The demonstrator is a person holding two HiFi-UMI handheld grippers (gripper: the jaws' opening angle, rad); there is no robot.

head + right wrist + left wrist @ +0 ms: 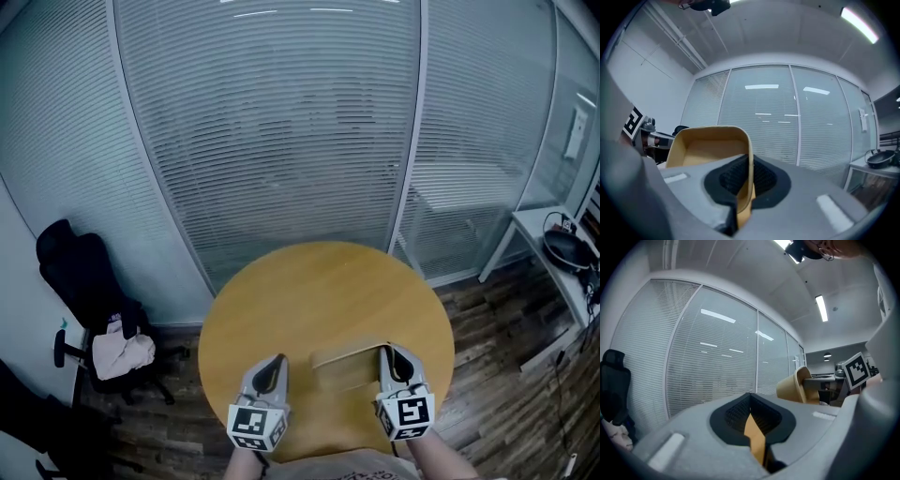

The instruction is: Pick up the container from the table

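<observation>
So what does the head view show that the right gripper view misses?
Only the head view: the round wooden table underneath and the plank floor around it. Only the right gripper view: a ceiling light, and the right gripper shut on the tan container, pinching its wall close up. Both: the container, the glass wall with blinds and a dark pan on the side table.

Glass walls w/ blinds (281, 141), wood floor (506, 366), black office chair (84, 277) left, white side table (536, 223) right, ceiling strip lights (855, 21)

Office; blind-covered glass partitions (272, 131), swivel chair (89, 291), round table (319, 300)
</observation>
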